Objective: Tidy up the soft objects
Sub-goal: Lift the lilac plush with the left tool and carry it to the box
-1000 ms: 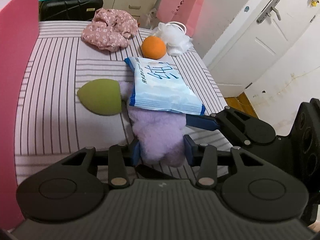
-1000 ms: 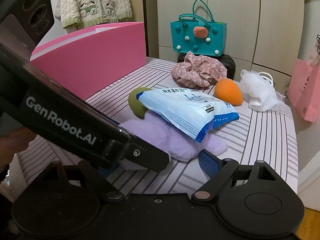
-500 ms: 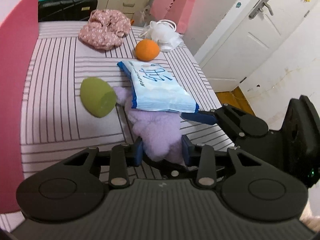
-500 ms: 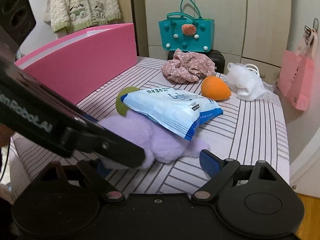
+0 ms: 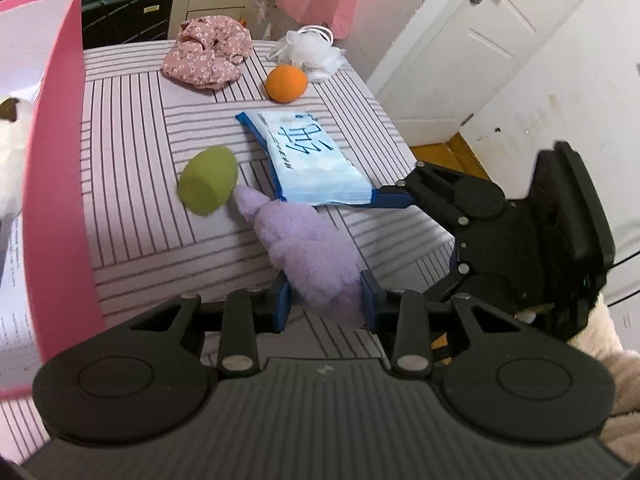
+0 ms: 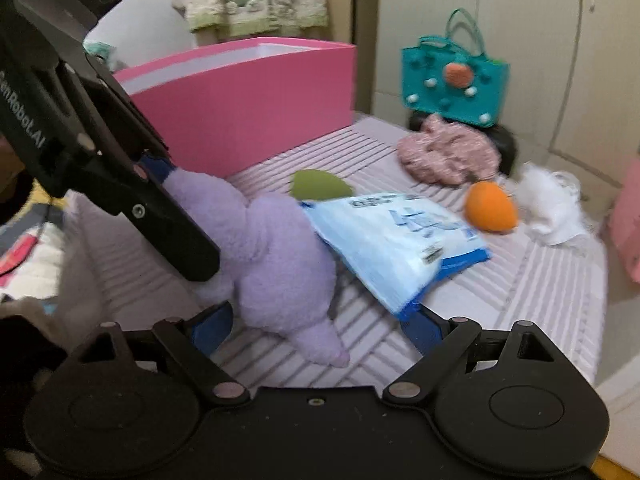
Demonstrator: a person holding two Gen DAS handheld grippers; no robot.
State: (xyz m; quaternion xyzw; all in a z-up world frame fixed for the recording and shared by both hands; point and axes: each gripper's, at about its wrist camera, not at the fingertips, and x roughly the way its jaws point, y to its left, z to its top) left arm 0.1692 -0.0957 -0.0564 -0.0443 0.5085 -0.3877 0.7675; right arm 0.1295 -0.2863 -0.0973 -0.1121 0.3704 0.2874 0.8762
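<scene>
My left gripper (image 5: 323,300) is shut on a purple plush toy (image 5: 308,252) and holds it lifted off the striped table (image 5: 132,184); it also shows in the right wrist view (image 6: 272,256). My right gripper (image 6: 320,324) is open with its fingers (image 6: 420,328) spread wide in front of the plush, one at the edge of a blue wet-wipes pack (image 6: 396,240). The pack (image 5: 312,160) rests partly on the plush. A green sponge egg (image 5: 208,186) lies beside them.
A pink box (image 5: 52,184) stands along the table's left side, with a white plush (image 5: 8,160) inside. An orange sponge egg (image 5: 286,84), a floral scrunchie (image 5: 208,58) and a white mesh puff (image 5: 312,50) lie at the far end. A teal bag (image 6: 452,80) stands behind.
My left gripper has lifted and pulled the purple plush back toward the left, sliding it out from under the wipes pack. The right gripper has moved in closer to the pack.
</scene>
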